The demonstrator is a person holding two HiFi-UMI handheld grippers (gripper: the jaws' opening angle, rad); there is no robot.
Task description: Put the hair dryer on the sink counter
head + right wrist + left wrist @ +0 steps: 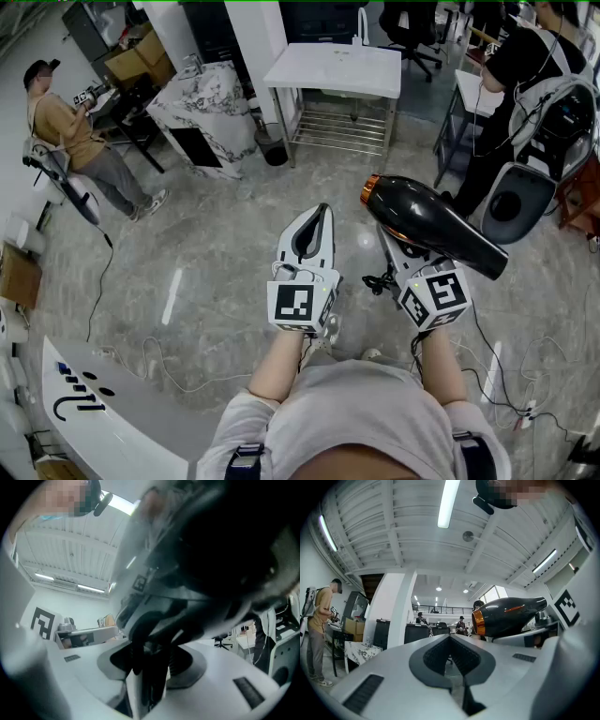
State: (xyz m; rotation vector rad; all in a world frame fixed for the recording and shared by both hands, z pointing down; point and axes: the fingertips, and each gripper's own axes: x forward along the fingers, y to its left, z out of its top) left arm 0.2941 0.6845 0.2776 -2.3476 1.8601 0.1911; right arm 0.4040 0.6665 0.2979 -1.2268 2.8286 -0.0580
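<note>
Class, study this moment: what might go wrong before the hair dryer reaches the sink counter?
1. The right gripper grips only the handle of the hair dryer. The body overhangs, so it may twist or slip.
2. Its cord dangles near the feet and floor cables lie about, so a snag or trip is possible before the sink counter.

Hair dryer (436, 228): glossy black, copper-orange nozzle ring. Left gripper (322, 217), right gripper (150, 667): pale grey, black-and-white square-marker cubes. Floor (216, 234): grey marbled. Sink counter (319, 70): white.
</note>
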